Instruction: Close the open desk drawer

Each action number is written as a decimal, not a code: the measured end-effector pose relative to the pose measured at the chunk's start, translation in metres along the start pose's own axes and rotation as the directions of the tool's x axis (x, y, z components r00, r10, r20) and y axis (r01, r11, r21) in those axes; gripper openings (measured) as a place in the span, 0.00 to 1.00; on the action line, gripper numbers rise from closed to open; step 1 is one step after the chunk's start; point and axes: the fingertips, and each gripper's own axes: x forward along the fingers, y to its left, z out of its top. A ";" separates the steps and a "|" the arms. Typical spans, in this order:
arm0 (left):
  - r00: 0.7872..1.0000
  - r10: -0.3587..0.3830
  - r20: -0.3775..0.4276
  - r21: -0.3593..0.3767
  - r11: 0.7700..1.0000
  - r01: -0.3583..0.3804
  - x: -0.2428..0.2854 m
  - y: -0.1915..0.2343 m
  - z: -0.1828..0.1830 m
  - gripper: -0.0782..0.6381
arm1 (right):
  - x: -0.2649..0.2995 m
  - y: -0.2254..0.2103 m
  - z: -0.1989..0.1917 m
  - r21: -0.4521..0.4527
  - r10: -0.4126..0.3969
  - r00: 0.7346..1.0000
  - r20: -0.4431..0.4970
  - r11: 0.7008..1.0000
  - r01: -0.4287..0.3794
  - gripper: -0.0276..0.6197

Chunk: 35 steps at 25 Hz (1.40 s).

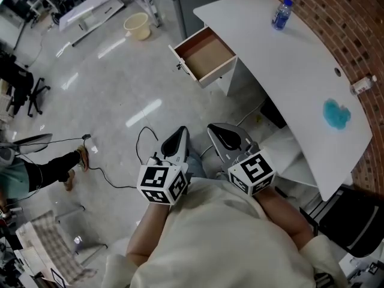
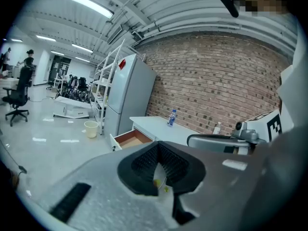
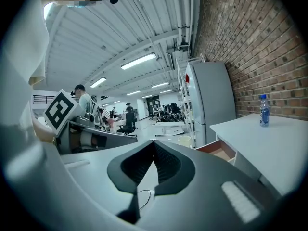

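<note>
In the head view we hold both tools low in front of the body, pointing up the picture. The left gripper (image 1: 181, 132) has its fingers pressed together with nothing between them. The right gripper (image 1: 216, 128), just beside it, is closed and empty in the same way. The drawer (image 1: 207, 56) stands pulled out at the end of the white desk (image 1: 300, 77), straight ahead of both sets of fingertips and well apart from them, its brown inside showing. A water bottle (image 1: 281, 14) stands on the desk top, farther off and to the right of the fingertips. A blue patch (image 1: 337, 114) lies on the desk out to the right of the right fingers. A pale bucket (image 1: 137, 26) sits on the floor ahead and left of the left fingers, and a black cable (image 1: 139, 141) runs on the floor just to their left.

In the left gripper view the black ribbed pads (image 2: 142, 167) meet at their tips and grip nothing. The drawer shows beyond the fingertips, a little to their left — open, with the bucket farther left and a grey fridge (image 2: 130, 95) behind it. The right gripper lies alongside, to the right.

In the right gripper view the pads (image 3: 134, 170) are again closed on nothing. The open drawer sits to the right of the fingertips at the desk's near end, well apart from them, and the bottle stands farther right — against the brick wall (image 3: 260, 47). The left gripper's marker cube (image 3: 61, 109) shows to the left.
</note>
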 end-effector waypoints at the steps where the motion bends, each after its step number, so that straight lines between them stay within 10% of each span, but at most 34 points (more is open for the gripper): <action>1: 1.000 0.000 -0.002 -0.004 1.000 0.000 0.004 0.006 0.002 0.11 | 0.007 -0.003 0.002 0.006 -0.003 1.000 0.000 1.000 0.003 0.05; 35: 0.986 -0.139 -0.090 -0.004 0.990 0.139 0.118 0.188 0.093 0.11 | 0.223 -0.055 0.055 0.056 -0.107 0.994 -0.019 0.993 0.108 0.05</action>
